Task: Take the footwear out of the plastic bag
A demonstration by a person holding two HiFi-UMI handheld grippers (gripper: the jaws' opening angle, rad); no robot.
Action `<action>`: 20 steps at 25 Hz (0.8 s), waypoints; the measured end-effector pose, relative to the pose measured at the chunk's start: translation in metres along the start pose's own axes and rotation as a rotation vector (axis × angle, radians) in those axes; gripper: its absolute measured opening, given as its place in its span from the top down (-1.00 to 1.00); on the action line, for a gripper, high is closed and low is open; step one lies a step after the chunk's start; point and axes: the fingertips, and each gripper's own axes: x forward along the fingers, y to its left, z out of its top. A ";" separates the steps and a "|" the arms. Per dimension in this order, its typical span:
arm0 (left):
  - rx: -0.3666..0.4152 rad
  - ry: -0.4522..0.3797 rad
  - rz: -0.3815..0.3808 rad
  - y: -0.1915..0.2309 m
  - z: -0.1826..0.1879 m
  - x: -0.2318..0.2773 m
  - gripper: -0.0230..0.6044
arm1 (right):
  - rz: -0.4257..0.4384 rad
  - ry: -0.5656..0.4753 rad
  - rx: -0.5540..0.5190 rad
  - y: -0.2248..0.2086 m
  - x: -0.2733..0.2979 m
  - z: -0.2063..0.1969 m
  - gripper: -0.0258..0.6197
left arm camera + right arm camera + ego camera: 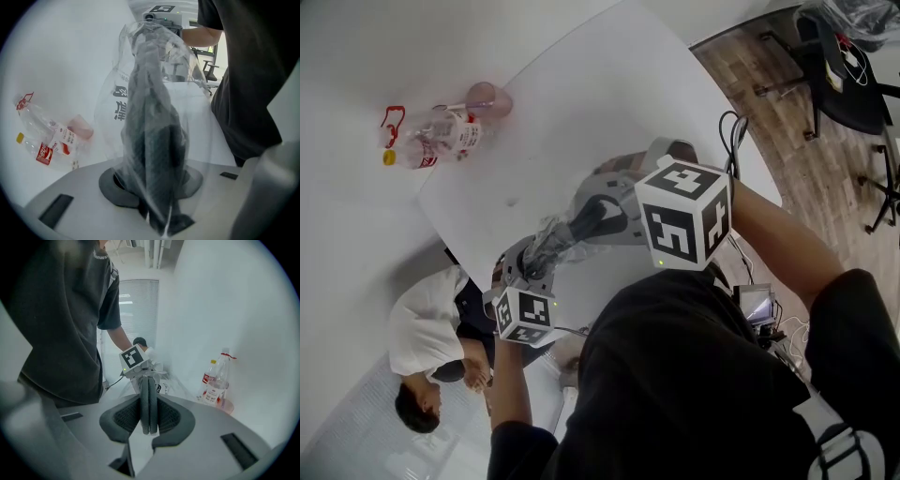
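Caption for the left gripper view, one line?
Left gripper shut on a clear plastic bag holding dark grey footwear; clear plastic bottles lie on the white surface behind.

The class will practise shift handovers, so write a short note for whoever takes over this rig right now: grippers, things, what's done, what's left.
Left gripper: shut on the plastic bag, with one end of the dark footwear inside the pinch.
Right gripper: shut on the footwear, which sits edge-on between its pads.
Place: the bundle is held between the two grippers over the near edge of the white table.
Done: both ends are gripped.
Left: most of the footwear is in the bag. Probably draw the grippers apart to slide it out.
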 end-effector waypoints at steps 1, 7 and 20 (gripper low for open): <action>-0.002 0.009 -0.002 0.000 -0.003 0.000 0.47 | 0.000 0.000 0.000 0.000 0.000 0.000 0.68; 0.000 0.029 -0.005 0.002 -0.013 0.000 0.47 | -0.006 0.001 0.009 0.000 -0.004 -0.001 0.68; -0.022 0.035 0.017 0.000 -0.027 0.003 0.47 | -0.009 0.004 -0.006 0.004 -0.010 -0.002 0.68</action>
